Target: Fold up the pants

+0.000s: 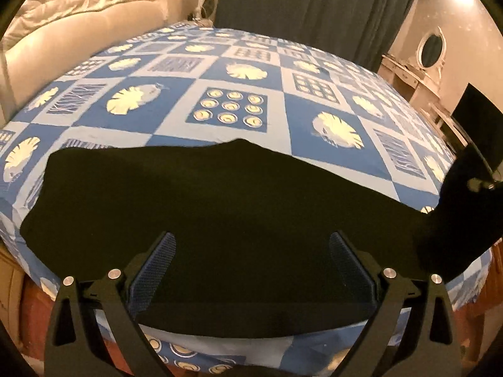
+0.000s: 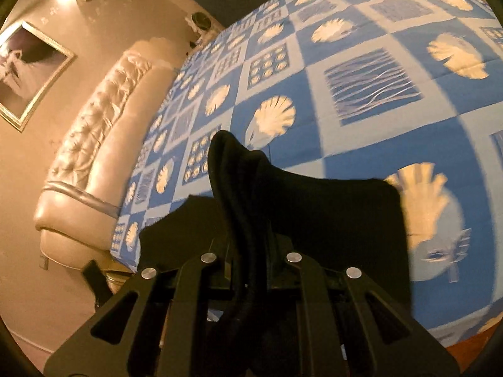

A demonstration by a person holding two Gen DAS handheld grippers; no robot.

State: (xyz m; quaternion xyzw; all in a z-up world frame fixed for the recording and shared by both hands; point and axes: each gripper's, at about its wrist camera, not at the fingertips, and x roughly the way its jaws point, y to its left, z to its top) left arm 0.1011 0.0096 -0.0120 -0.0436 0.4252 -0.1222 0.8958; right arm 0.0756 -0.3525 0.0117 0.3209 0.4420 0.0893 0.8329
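Black pants (image 1: 220, 220) lie spread across the near part of a bed with a blue patterned sheet (image 1: 239, 50). My left gripper (image 1: 253, 248) hovers just above them, open, its blue-padded fingers (image 1: 157, 270) wide apart with nothing pinched. At the right edge the cloth rises off the bed to my right gripper (image 1: 481, 172). In the right wrist view the right gripper (image 2: 251, 251) is shut on the pants (image 2: 314, 220). A thick fold stands up between its fingers, and the cloth hides the fingertips. The sheet (image 2: 377, 31) is below.
A cream tufted headboard (image 1: 78, 15) (image 2: 103, 132) borders the bed's left side. Dark curtains (image 1: 314, 0) hang behind the bed. A pale dressing table with an oval mirror (image 1: 432, 47) stands at the right. A framed picture (image 2: 28, 69) hangs on the wall.
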